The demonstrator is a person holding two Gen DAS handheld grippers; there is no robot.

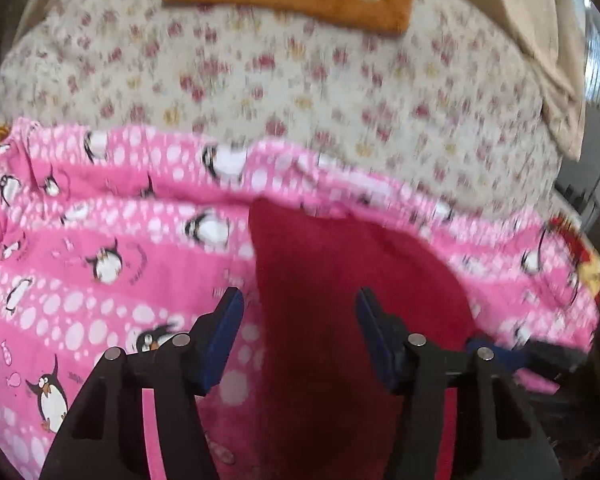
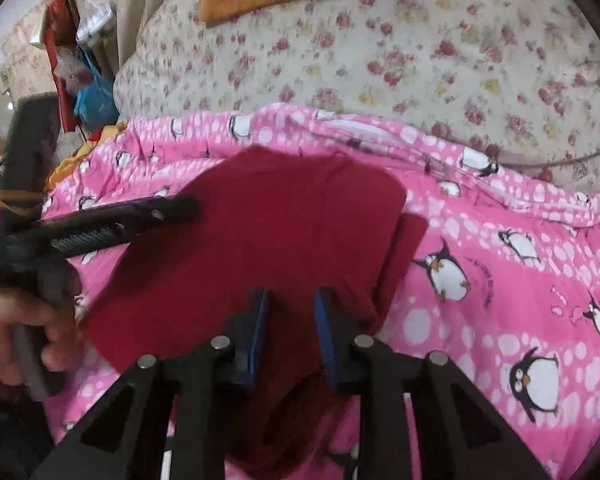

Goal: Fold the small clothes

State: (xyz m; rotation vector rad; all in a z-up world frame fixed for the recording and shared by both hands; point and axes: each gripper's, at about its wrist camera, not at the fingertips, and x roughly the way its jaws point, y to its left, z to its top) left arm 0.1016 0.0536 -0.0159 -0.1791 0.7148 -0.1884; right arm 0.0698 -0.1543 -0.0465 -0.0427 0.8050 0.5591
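A: Left wrist view first. Where's the garment?

B: The red cloth [image 1: 340, 280] lies in the lower middle of the frame, on the pink blanket [image 1: 100, 240] spread over the bed [image 1: 300, 80]. The left gripper [image 1: 300, 336] hangs above it, its fingers [image 1: 228, 332] moderately apart with nothing pinched; only cloth shows through the gap, below them.

A: And the step?

B: I'd judge it's between folds: the cloth looks partly folded and neither tool grips it. At the right edge of that frame a dark blurred shape is probably the other tool.

A: Right wrist view?

B: The cloth [image 2: 268, 240] fills the centre, with a folded layer showing at its right side. The right gripper [image 2: 290, 336] has its fingers [image 2: 260, 332] narrow, a slim gap between them, no cloth caught that I can see. At left, a hand [image 2: 20, 332] holds the left tool, its tip over the cloth's left part.

A: Next move?

B: Likely to pick a near edge with each tool, pinching both layers, and carry it across evenly.

A: Any writing?

B: Small curved lettering beside the penguins on the blanket, too blurred to read. No brand visible.
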